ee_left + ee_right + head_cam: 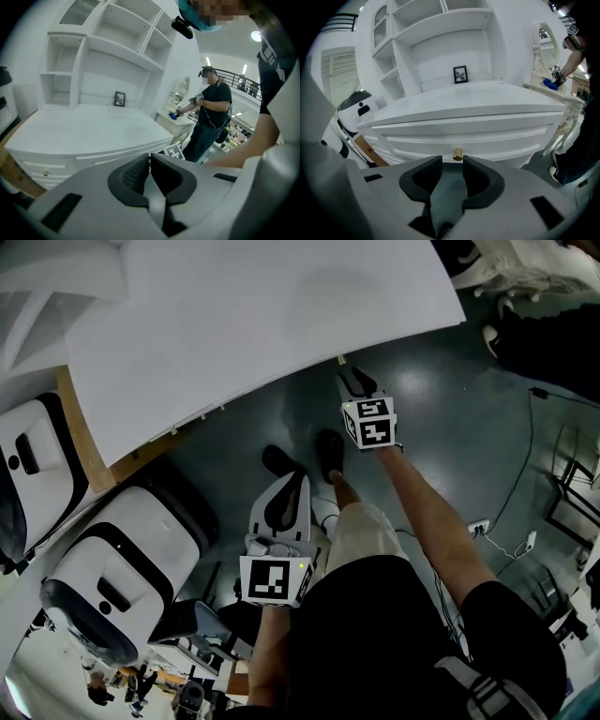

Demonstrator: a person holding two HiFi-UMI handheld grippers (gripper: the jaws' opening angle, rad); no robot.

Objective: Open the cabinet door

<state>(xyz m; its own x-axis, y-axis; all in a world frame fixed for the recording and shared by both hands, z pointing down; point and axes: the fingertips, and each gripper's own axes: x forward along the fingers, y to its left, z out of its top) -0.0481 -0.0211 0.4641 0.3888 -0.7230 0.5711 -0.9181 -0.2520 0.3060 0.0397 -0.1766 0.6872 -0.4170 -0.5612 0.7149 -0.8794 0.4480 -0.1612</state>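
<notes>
The white cabinet fills the upper head view, seen from above. On its curved front a small brass knob sticks out, seen as a speck at the cabinet's edge in the head view. My right gripper is open, its pads either side of the knob and just short of it, not touching. From above, the right gripper points at that edge. My left gripper is shut and holds nothing. It hangs low by my legs, away from the cabinet.
Two white-and-black machines and a cardboard box stand left of the cabinet. Cables and a power strip lie on the dark floor at right. A small picture frame stands on the cabinet. Another person works further off.
</notes>
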